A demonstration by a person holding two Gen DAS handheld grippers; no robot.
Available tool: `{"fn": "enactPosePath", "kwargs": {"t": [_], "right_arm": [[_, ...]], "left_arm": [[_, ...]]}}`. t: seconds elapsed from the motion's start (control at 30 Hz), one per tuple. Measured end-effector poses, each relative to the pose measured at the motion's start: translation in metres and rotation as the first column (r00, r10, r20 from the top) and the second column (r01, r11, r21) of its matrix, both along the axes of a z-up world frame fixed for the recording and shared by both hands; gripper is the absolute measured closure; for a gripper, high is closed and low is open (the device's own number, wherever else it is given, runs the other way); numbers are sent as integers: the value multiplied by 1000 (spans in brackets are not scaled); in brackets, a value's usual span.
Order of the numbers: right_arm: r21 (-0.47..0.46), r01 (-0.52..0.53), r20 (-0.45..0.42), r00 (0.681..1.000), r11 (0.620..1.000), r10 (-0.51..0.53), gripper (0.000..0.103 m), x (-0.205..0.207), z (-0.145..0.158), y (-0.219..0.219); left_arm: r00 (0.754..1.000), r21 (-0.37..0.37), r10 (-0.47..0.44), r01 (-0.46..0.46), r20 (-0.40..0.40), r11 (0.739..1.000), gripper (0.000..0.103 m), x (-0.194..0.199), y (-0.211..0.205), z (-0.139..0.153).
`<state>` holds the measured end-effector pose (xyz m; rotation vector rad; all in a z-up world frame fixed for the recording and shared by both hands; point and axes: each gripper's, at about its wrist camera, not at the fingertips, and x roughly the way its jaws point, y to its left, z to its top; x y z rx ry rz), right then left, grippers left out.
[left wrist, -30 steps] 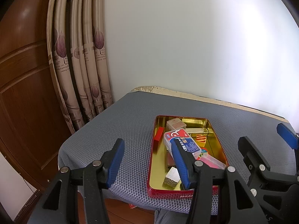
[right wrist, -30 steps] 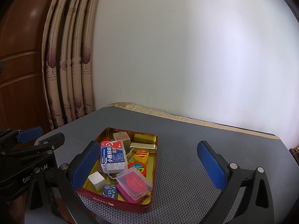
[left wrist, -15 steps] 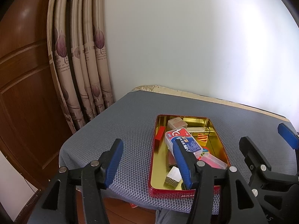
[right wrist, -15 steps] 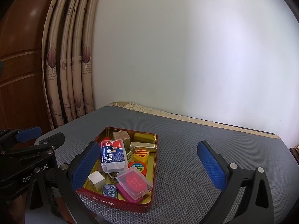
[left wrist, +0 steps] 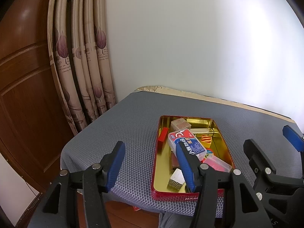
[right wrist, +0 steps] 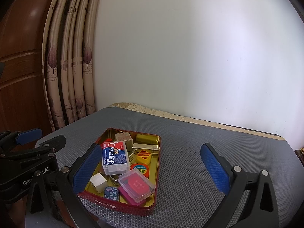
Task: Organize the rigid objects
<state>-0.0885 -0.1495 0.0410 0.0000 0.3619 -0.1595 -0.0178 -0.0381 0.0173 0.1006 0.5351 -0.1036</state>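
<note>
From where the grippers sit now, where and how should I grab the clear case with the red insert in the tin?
Grip the clear case across its two long side walls, coming from above with the open right gripper. It lies flat on top of a pink box at the near right corner of the red tin, so its upper edges stand free, though the tin wall crowds one side.

Red tin [right wrist: 121, 206] with gold inside, on grey mat, holding blue-labelled clear box [right wrist: 115, 158], pink case [right wrist: 136, 187], small blocks

A home room: leaf-patterned curtains [left wrist: 79, 60], a panelled wooden door [left wrist: 24, 87], a plain white wall [left wrist: 190, 47].
</note>
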Motion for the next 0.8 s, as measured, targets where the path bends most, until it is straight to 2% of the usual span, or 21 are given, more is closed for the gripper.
{"fn": "enactPosePath", "kwargs": {"t": [0.2,0.33,0.47,0.57,0.8], "right_arm": [[1,0,-1,1000,1000,0,0,-1,0,0],[4,1,-1,1000,1000,-1,0,0,-1,-1],[8,3,-3,1000,1000,-3,0,2,-3,-3],[10,-1,-6,1000,1000,1,0,2,-3,-3],[15,4,-4,1000,1000,-4,0,3,-3,-3]], "left_arm": [[1000,5,0,0,1,1000,46,0,0,0],[1000,7,16,-16,-1,1000,33,3,2,-1],[999,-28,13,-14,-39,1000,22,10,7,-5],[999,-41,12,-13,-35,999,21,11,9,-7],[1000,13,12,-11,-19,1000,21,10,2,-10]]}}
